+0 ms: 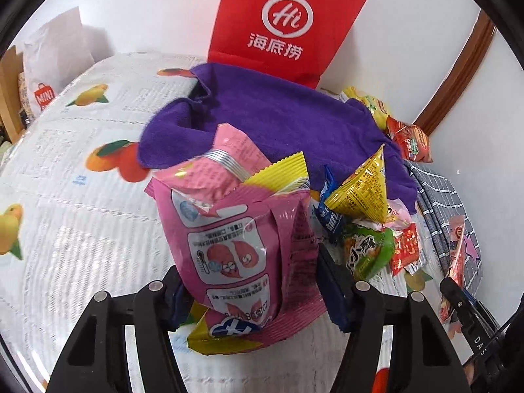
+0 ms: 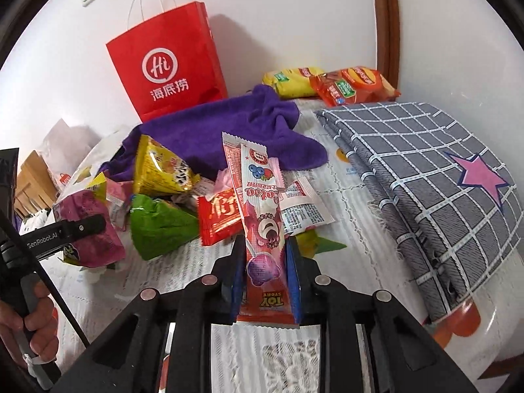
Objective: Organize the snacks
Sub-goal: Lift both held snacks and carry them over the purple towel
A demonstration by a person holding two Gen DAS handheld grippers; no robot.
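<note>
My left gripper [image 1: 252,281] is shut on a big pink snack bag [image 1: 239,239] with a yellow packet beside it, held above the table. It also shows at the left of the right wrist view [image 2: 88,229]. My right gripper [image 2: 265,268] is shut on a long pink Lotso Toy Story stick packet [image 2: 262,226], which stands upright between the fingers. A pile of loose snacks lies on the table: a yellow triangular packet [image 2: 160,170], a green packet [image 2: 160,226], a red packet [image 2: 219,219] and a white sachet [image 2: 301,209].
A red paper bag [image 2: 170,62] stands against the back wall. A purple towel [image 2: 229,124] lies in front of it. A folded grey checked cloth [image 2: 425,177] lies at the right. Yellow and orange chip bags [image 2: 330,85] sit at the back. The fruit-print tablecloth [image 1: 65,196] covers the table.
</note>
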